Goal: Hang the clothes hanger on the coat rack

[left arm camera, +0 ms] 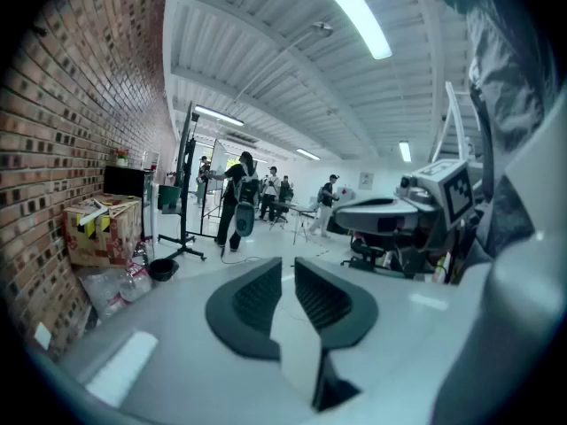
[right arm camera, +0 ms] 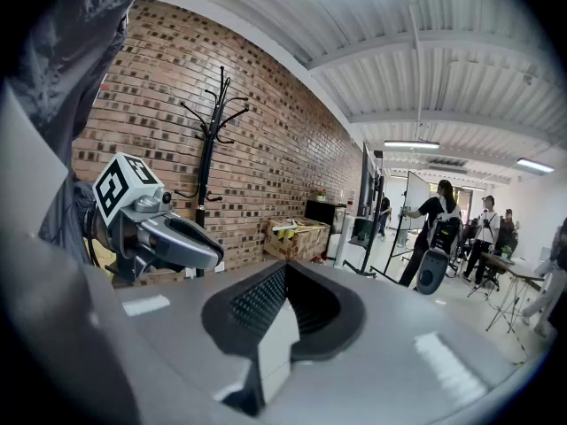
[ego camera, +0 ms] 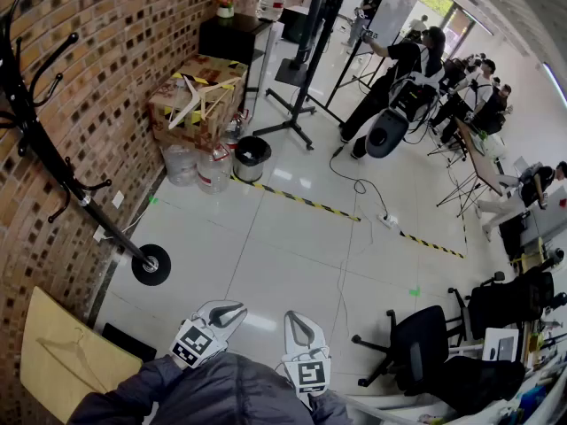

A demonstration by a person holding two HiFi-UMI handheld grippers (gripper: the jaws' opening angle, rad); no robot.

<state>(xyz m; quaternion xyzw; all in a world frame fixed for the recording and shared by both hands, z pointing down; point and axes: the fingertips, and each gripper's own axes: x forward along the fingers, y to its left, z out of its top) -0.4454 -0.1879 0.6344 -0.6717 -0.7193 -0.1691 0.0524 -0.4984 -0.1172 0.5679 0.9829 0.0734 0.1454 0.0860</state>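
The black coat rack (ego camera: pixel 53 162) stands against the brick wall at left, its round base (ego camera: pixel 151 265) on the floor; it also rises in the right gripper view (right arm camera: pixel 209 153). A white clothes hanger (ego camera: pixel 197 101) lies on a cardboard box (ego camera: pixel 199 104) further along the wall. Another hanger (ego camera: pixel 69 351) lies on a tan board at bottom left. My left gripper (ego camera: pixel 232 309) is held low near my body, jaws a narrow gap apart with nothing between them (left arm camera: pixel 288 271). Beside it, my right gripper (ego camera: pixel 292 318) is shut and empty (right arm camera: pixel 285 269).
A black bin (ego camera: pixel 252 152) and water bottles (ego camera: pixel 199 166) sit by the box. Light stands (ego camera: pixel 306 69) and several people (ego camera: pixel 403 78) fill the far room. Striped tape (ego camera: pixel 301 200) and a cable cross the floor. Office chairs (ego camera: pixel 421 343) stand at right.
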